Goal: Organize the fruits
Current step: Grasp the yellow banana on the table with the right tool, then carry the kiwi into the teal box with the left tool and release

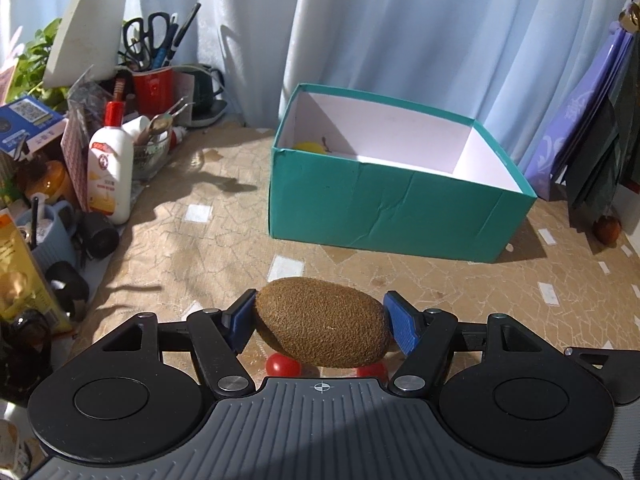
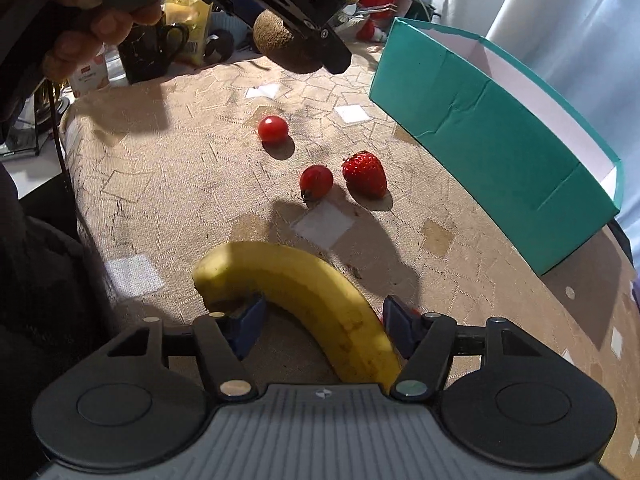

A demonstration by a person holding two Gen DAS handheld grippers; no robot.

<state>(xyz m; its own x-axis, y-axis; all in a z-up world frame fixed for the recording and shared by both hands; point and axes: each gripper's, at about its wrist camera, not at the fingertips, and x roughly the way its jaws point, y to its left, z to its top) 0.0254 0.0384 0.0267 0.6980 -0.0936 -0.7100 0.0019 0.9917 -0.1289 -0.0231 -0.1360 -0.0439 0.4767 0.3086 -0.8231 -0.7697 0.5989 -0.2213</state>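
Left gripper (image 1: 320,322): pinching a kiwi (image 1: 320,308) end to end between the blue pads (image 1: 402,328), held clear above the cloth (image 1: 192,248). Seen from the right wrist as hanging in the air, gripped by a hand (image 2: 80,20) at the upper left edge.

Right gripper (image 2: 322,320): low over the cloth, set astride a banana (image 2: 304,284) lying there. Right pad against the banana's outer side; left pad tucked inside the curve, under the tip. Half spread, but cannot tell whether pinching or merely touching.

Just beyond the banana: a tomato (image 2: 316,182) and a strawberry (image 2: 365,179) side by side, near but apart. Farther on, a second tomato (image 2: 273,129), alone. From the left wrist, two red fruits peeking out below the kiwi.

Farther out, a teal box (image 1: 400,208), open-topped, white inside, standing on the cloth to the right of the loose fruit. Something yellow with a stalk (image 1: 310,147) in its far left corner; otherwise white floor showing.

At the left edge of the table, clutter: a white bottle (image 1: 110,172) with a red cap, a red cup (image 1: 154,88) of scissors and pens, mugs, packets. Behind everything, a pale curtain (image 1: 400,32).
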